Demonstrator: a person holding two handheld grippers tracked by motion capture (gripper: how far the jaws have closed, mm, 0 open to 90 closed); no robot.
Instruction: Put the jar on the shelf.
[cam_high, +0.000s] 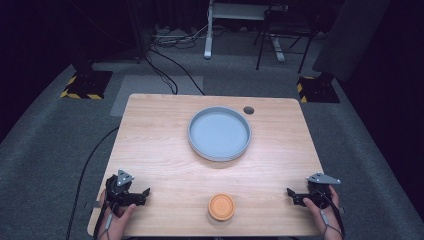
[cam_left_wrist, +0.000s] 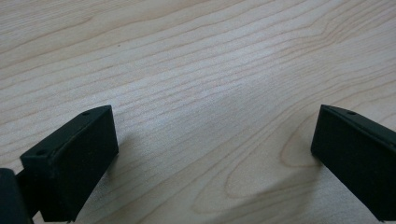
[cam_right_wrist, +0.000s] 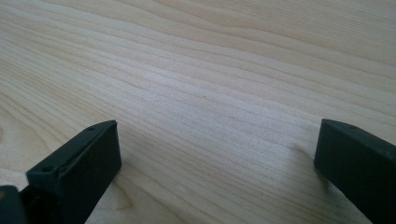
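A round grey tray (cam_high: 192, 134) lies empty on the far middle of the wooden table (cam_high: 160, 130). Near the front edge stands a small orange round container (cam_high: 221, 207). My left gripper (cam_high: 146, 195) rests at the front left corner, held by a hand, well left of the orange container. My right gripper (cam_high: 291, 196) sits at the front right, pointing inward. In the left gripper view the left gripper (cam_left_wrist: 212, 140) is open, its jaws wide apart over bare wood. The right gripper (cam_right_wrist: 215, 149) is likewise open above bare wood.
A small dark hole (cam_high: 248, 110) marks the table beyond the tray's right side. Grey carpet surrounds the table, with cables (cam_high: 165, 70), stand bases (cam_high: 86, 85) and chair legs (cam_high: 280, 50) farther back.
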